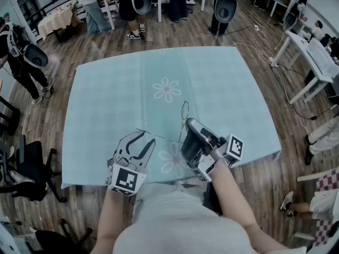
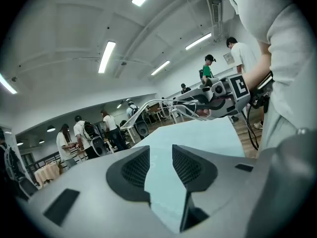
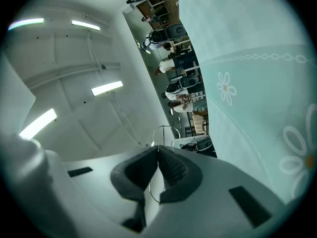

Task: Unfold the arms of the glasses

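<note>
A pair of thin wire-framed glasses (image 1: 184, 111) hangs over the light teal tablecloth (image 1: 106, 89), near the table's front edge. My right gripper (image 1: 189, 123) is shut on the frame, and in the right gripper view the wire rim (image 3: 165, 129) sticks out past the closed pads (image 3: 171, 165). One thin arm runs left from the frame towards my left gripper (image 1: 142, 138). The left gripper stands open just left of the glasses with nothing between its pads (image 2: 136, 168). Its own view shows the right gripper (image 2: 218, 95) holding the glasses (image 2: 151, 107) ahead of it.
Several people with gear stand beyond the table's far edge (image 1: 132, 4). White tables (image 1: 312, 57) and a floor cable lie to the right. A black office chair (image 1: 29, 168) stands at the left. The person's body is close behind the front edge.
</note>
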Demonstrator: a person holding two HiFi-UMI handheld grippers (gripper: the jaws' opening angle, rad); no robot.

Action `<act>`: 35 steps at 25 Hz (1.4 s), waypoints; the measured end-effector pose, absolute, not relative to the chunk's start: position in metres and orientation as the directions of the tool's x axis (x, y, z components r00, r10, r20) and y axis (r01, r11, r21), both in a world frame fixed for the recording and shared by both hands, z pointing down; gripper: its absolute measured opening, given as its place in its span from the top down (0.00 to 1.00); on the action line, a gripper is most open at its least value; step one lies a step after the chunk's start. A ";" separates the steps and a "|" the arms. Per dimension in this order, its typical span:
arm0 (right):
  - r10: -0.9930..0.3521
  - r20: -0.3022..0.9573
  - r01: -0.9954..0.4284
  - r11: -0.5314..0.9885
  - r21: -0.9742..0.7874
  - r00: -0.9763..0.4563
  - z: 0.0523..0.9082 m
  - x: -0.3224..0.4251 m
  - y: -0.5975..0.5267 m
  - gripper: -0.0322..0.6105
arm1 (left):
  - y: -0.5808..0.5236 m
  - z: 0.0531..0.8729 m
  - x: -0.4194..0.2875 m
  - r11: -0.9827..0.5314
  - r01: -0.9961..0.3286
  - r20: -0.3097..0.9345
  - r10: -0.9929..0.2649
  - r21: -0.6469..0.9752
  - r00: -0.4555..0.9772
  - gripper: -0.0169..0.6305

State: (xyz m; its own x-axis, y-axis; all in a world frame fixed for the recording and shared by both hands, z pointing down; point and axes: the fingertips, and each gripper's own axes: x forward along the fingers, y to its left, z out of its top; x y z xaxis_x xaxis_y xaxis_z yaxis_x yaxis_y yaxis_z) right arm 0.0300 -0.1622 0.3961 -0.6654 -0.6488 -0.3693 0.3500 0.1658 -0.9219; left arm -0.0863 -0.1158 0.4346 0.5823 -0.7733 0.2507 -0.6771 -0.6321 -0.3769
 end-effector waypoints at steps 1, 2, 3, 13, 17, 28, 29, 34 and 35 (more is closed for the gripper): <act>-0.651 -0.374 0.356 0.167 -0.920 -0.660 0.396 0.030 -0.162 0.94 | -0.114 0.435 -0.083 -0.638 -0.673 0.252 -0.769 -0.376 0.588 0.75; -0.653 -0.377 0.361 0.168 -0.918 -0.656 0.395 0.031 -0.162 0.93 | -0.113 0.435 -0.079 -0.643 -0.669 0.251 -0.764 -0.371 0.595 0.75; -0.655 -0.380 0.364 0.168 -0.916 -0.654 0.394 0.031 -0.161 0.93 | -0.111 0.433 -0.075 -0.649 -0.667 0.247 -0.758 -0.365 0.603 0.74; -0.661 -0.389 0.394 0.151 -0.907 -0.642 0.394 0.032 -0.161 0.94 | -0.102 0.428 -0.039 -0.705 -0.617 0.228 -0.703 -0.350 0.674 0.74; -0.658 -0.389 0.394 0.151 -0.907 -0.644 0.395 0.029 -0.161 0.94 | -0.097 0.425 -0.029 -0.725 -0.590 0.218 -0.678 -0.355 0.702 0.74; -0.654 -0.389 0.397 0.146 -0.906 -0.649 0.395 0.031 -0.162 0.93 | -0.093 0.420 -0.006 -0.773 -0.557 0.205 -0.624 -0.304 0.754 0.75; -0.652 -0.389 0.396 0.145 -0.907 -0.651 0.396 0.031 -0.162 0.93 | -0.093 0.420 -0.005 -0.773 -0.559 0.202 -0.624 -0.301 0.754 0.75; -0.644 -0.387 0.394 0.141 -0.908 -0.660 0.399 0.029 -0.161 0.94 | -0.095 0.418 -0.005 -0.768 -0.563 0.191 -0.629 -0.306 0.754 0.76; -0.644 -0.386 0.395 0.140 -0.908 -0.661 0.398 0.028 -0.161 0.93 | -0.095 0.417 -0.006 -0.767 -0.563 0.190 -0.629 -0.307 0.754 0.77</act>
State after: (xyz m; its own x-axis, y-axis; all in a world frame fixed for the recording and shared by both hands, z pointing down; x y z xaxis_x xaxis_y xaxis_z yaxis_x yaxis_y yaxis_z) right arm 0.0284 -0.1612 0.3983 -0.6605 -0.6438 -0.3863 0.3947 0.1400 -0.9081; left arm -0.0064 -0.0951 0.4174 0.7538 -0.6291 0.1896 -0.5633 -0.7673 -0.3065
